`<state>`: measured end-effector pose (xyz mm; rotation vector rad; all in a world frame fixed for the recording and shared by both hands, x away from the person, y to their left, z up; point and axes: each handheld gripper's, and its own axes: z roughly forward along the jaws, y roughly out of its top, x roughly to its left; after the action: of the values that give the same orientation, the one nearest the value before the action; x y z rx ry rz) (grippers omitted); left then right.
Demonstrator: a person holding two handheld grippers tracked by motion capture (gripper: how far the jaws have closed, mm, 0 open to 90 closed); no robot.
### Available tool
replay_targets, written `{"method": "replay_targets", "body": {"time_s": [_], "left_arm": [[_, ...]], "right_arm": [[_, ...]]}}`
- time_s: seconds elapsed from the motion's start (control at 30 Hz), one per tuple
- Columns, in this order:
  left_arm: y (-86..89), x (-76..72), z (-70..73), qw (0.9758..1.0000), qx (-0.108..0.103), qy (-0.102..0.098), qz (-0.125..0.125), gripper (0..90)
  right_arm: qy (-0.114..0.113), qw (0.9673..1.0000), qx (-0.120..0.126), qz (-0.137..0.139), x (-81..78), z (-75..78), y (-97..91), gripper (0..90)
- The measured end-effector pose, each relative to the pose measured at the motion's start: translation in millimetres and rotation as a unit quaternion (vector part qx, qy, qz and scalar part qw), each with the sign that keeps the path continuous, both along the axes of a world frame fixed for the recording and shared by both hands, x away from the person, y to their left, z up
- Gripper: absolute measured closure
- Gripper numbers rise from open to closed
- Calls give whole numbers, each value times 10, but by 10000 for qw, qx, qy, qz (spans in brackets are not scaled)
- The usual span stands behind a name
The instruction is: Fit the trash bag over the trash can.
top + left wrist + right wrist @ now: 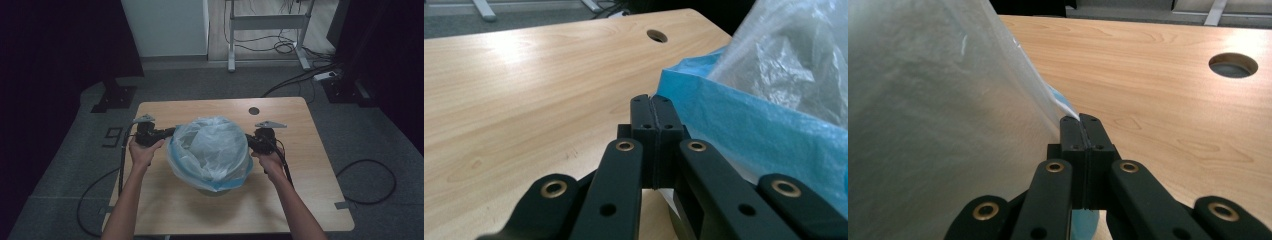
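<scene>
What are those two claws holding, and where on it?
The plastic bag: the left gripper pinches its blue edge on one side, the right gripper the edge on the opposite side.

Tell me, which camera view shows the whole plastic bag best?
The high view: the plastic bag appears whole between both grippers. The left gripper view shows its blue rim and clear film from close by; the right gripper view shows mostly clear film.

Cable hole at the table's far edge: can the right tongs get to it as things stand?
Probably not yet: the right tongs are shut on the plastic bag's edge. The bare table up to the cable hole is unobstructed.
</scene>
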<state>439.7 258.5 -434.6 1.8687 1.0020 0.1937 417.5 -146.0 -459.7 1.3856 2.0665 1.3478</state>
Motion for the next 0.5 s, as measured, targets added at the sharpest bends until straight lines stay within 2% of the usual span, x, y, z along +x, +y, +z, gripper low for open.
{"method": "replay_targets", "body": {"time_s": [0.17,0.27,0.4,0.47,0.5], "left_arm": [[-6,-55,-45,9999,91,41,-18,900],[-24,-77,-88,9997,221,88,-29,900],[-25,-92,-132,9997,214,125,-74,900],[-21,-99,-144,9997,218,128,-55,900],[-16,-104,-145,9997,214,115,-43,900]], "right_arm": [[94,9999,112,52,-42,-66,6,888],[128,9998,137,69,-63,-108,-1,888],[175,9995,241,63,-82,-154,-27,885],[193,9994,287,56,-89,-172,-32,860],[171,9993,335,36,-95,-173,-42,819]]}}
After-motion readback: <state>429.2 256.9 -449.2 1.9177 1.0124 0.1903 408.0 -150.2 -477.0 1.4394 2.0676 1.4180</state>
